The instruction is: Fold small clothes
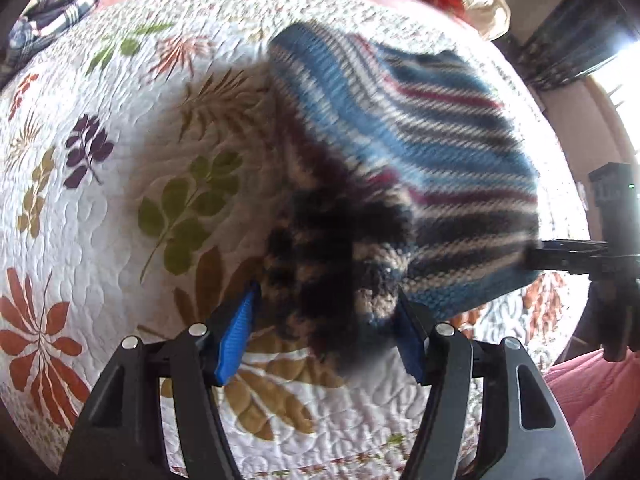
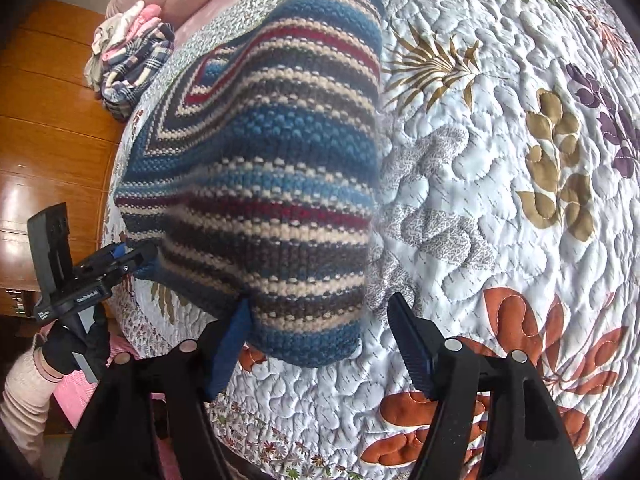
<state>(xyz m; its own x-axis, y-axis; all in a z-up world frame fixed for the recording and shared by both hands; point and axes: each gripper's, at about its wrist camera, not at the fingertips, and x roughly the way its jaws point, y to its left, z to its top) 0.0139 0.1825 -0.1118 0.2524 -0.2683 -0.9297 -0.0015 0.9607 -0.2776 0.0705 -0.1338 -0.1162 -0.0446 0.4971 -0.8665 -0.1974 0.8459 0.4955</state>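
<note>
Far left in the right wrist view, a pile of folded clothes [image 2: 132, 60] at the quilt's edge, seemingly parked clear of the working patch. Next, a black-gloved hand [image 2: 76, 344] gripping the handle of the left gripper [image 1: 327, 292]: fingers spread wide, blue pads well apart, the dark blurred corner of the striped knit garment [image 2: 272, 168] sitting in the gap, not pinched as far as can be told. In the middle, that garment humped up over the floral quilt [image 2: 500, 200], one near corner towards each tool, probably so both corners can travel together for a fold. Further right, the right gripper [image 2: 319, 301], likewise gaping, left pad just beside the knit's lower edge, right finger over bare quilt, clamped on nothing. Beyond that, only open quilt, likely room for laying the fold flat.
</note>
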